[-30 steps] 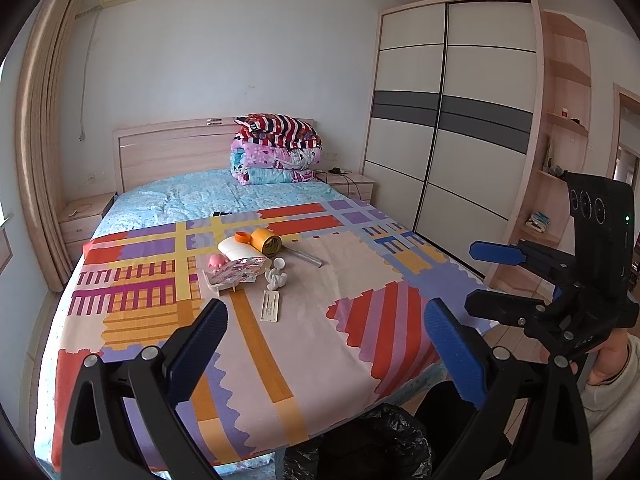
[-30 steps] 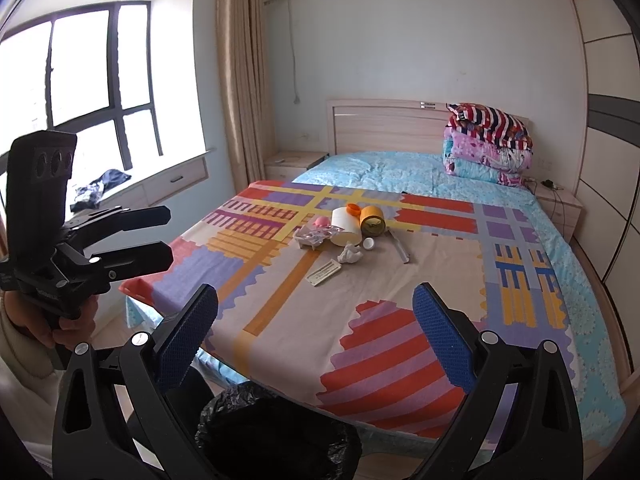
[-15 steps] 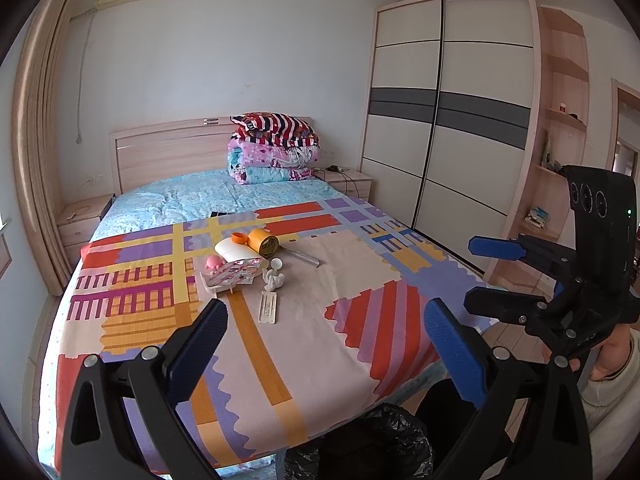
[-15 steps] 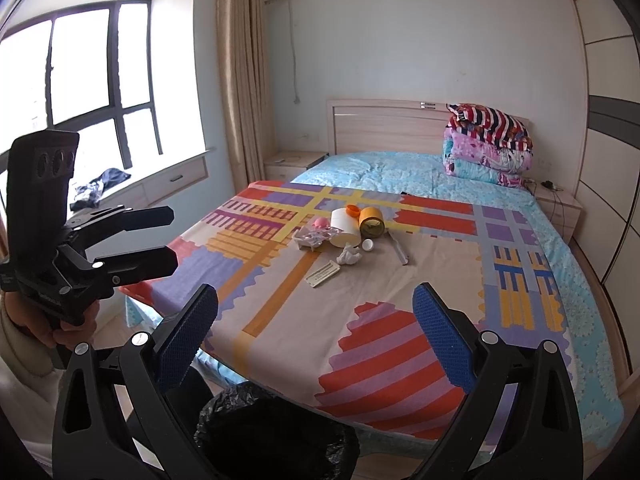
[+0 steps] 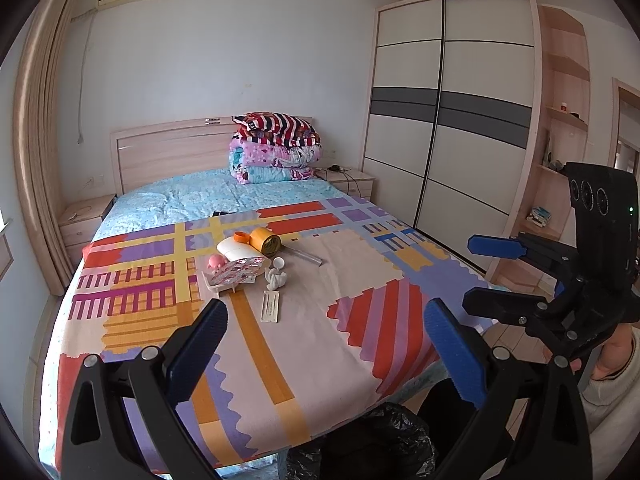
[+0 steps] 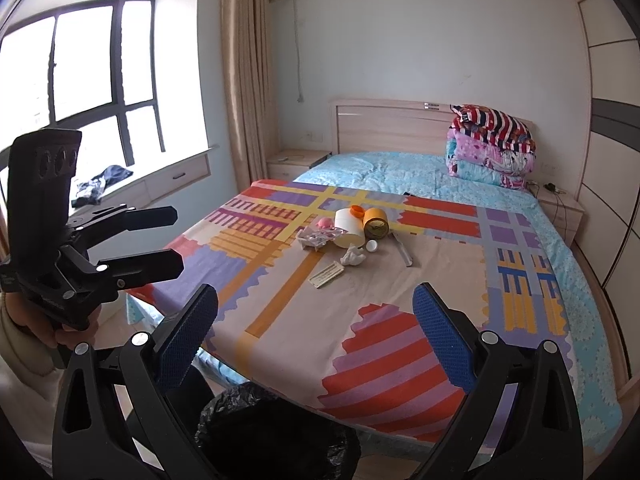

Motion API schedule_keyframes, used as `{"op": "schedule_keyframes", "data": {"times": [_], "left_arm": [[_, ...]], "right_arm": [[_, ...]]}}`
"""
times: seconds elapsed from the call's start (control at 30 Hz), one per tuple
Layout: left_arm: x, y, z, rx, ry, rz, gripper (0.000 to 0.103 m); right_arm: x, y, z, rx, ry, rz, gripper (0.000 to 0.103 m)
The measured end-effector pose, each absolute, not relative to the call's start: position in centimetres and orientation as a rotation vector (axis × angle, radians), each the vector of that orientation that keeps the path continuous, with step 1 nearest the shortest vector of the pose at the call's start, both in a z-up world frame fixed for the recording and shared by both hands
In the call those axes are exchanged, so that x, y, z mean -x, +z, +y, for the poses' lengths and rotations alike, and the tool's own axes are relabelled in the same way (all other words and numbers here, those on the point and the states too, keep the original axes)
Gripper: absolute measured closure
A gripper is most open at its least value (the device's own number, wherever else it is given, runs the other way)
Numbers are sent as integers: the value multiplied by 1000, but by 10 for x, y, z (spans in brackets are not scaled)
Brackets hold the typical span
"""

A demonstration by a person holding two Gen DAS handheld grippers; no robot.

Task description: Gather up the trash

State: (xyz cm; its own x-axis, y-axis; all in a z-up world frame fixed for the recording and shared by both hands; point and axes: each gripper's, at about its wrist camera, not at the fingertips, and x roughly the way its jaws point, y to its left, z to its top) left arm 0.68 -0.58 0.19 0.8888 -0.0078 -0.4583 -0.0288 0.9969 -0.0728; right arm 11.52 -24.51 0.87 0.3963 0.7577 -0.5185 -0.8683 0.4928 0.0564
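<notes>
**Two open grippers above a bed with trash piled at its middle**

A large bed (image 5: pixel 304 344) with a patchwork cover fills both views, headboard at the far wall, folded quilts (image 5: pixel 276 152) stacked by it. At the foot of the bed, low in both views, stands a bin lined with a black trash bag (image 6: pixel 276 436); gripper frames and the picture edge cut off much of it.

The left gripper (image 5: pixel 324 344) is held over the foot of the bed, its blue pads spread wide with nothing between them. The right gripper (image 6: pixel 316 340) is likewise wide and empty. Each also appears at the edge of the other's view, a hand (image 6: pixel 36 328) around its handle.

The trash sits in a cluster (image 5: pixel 256 264) near the bed's middle, well apart from both grippers. A white roll (image 6: pixel 350 226) and a yellow tape roll (image 6: pixel 376 224) lie on their sides, touching. A flat white strip (image 5: pixel 271 306) lies nearest, its long axis roughly along the bed's length. A crumpled tissue (image 5: pixel 276 279), a foil packet (image 5: pixel 236 274), a pink lump (image 5: pixel 216 261), an orange cap (image 5: pixel 240 236) and a clear tube (image 5: pixel 306 256) are too small to make out further.
</notes>
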Motion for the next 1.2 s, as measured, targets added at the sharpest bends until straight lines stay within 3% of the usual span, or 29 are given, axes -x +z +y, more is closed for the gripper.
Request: {"op": "schedule_keyframes", "data": {"times": [1.2], "left_arm": [[-9,-1,1,75,31,480,8]], "right_arm": [[-125,6,-248,234,1021,539,4]]}}
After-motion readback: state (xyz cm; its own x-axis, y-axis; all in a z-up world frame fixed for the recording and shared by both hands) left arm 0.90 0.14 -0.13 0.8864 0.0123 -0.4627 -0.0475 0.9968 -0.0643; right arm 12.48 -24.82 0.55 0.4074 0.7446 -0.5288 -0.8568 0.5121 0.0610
